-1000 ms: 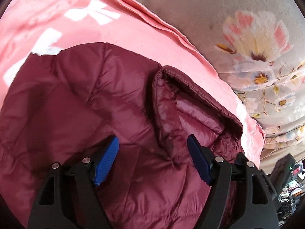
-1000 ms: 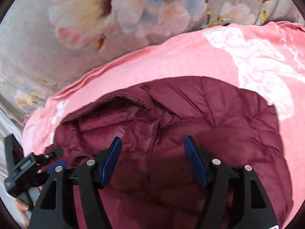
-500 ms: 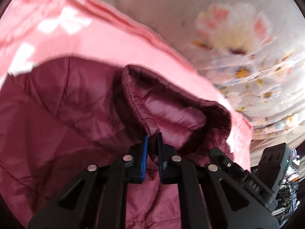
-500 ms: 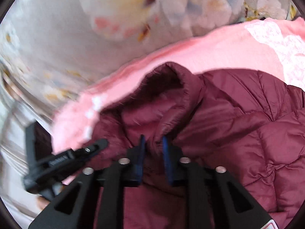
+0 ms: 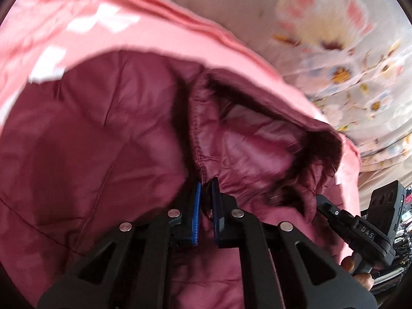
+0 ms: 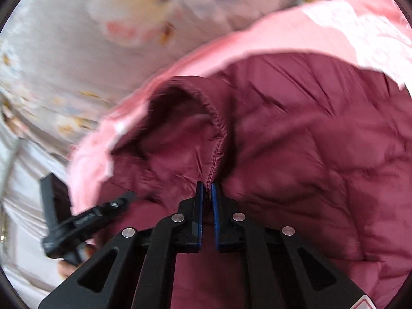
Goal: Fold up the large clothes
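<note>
A maroon quilted puffer jacket (image 5: 103, 149) lies on a pink blanket (image 5: 154, 31); it also shows in the right wrist view (image 6: 322, 141). My left gripper (image 5: 206, 185) is shut on the hem edge of the jacket's open end. My right gripper (image 6: 207, 186) is shut on the same stitched hem edge (image 6: 219, 141) from the other side. The opening gapes between the two grips, showing the shiny lining (image 5: 252, 149). The right gripper shows at the lower right of the left wrist view (image 5: 360, 229), and the left gripper at the lower left of the right wrist view (image 6: 85, 219).
The pink blanket (image 6: 334, 25) lies on a grey bedsheet with floral print (image 5: 322, 25), which also shows in the right wrist view (image 6: 77, 38). The bed's edge and some clutter show at the far right of the left wrist view (image 5: 401, 211).
Both grippers were open above the jacket a second ago. They have closed on the hem of the opening and lifted it, so the opening now stands up and the views have shifted.
</note>
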Available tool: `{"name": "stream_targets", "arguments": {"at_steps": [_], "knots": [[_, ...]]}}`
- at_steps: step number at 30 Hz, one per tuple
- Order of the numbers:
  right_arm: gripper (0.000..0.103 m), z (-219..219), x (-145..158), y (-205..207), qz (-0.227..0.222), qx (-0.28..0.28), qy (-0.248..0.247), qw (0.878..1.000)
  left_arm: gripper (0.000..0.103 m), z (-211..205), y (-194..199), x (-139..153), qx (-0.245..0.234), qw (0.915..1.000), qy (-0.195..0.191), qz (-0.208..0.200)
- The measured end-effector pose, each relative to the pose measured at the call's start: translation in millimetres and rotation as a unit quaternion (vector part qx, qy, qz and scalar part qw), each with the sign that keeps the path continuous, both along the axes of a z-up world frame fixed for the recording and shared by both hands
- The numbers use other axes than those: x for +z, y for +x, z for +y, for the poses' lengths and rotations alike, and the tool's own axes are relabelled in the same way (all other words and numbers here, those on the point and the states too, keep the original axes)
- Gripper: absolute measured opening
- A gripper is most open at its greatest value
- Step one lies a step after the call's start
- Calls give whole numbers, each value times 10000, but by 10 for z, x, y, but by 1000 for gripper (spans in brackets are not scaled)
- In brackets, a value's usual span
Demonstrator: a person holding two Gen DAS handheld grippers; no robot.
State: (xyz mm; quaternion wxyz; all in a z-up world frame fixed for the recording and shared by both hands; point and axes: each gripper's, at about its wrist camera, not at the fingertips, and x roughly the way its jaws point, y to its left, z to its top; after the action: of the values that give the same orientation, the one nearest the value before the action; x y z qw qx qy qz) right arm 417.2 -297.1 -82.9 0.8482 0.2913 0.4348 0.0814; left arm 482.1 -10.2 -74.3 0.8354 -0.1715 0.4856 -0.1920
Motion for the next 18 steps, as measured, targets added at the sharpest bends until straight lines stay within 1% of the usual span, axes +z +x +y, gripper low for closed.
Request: {"name": "stream_targets", "arguments": {"at_steps": [3,6,8,11,14,15,17,18], "knots": [[2,51,-49,3,-5,-3,-336,9994,7,-7,-20,-33,-26,9999,51,-125],[0,182,-52,2,-85,37,-873,9961,7,-91,-67,-45,-126,9985,377,-365],[0,222,-52,4,-127,30,-1038,9945,7,-124,-83,-50,-164,9974,494,-503],[0,220,-45,30,-120,44,-1050,9944,8,-135,-71,-53,-159,9970,522,-549],[1,85,-19,-41,-108,-46,-778,9969,9,-154,-85,-39,-176,9965,572,-584],[3,4,7,-102,-104,-109,-700,9974,11,-131,-119,0,-191,9959,613,-639],[5,-141,112,-215,-101,-274,-746,9968,11,-62,-199,87,-195,9941,748,-763],[7,-192,177,-268,-130,-302,-754,9966,10,-10,-240,140,-182,9925,876,-831]]}}
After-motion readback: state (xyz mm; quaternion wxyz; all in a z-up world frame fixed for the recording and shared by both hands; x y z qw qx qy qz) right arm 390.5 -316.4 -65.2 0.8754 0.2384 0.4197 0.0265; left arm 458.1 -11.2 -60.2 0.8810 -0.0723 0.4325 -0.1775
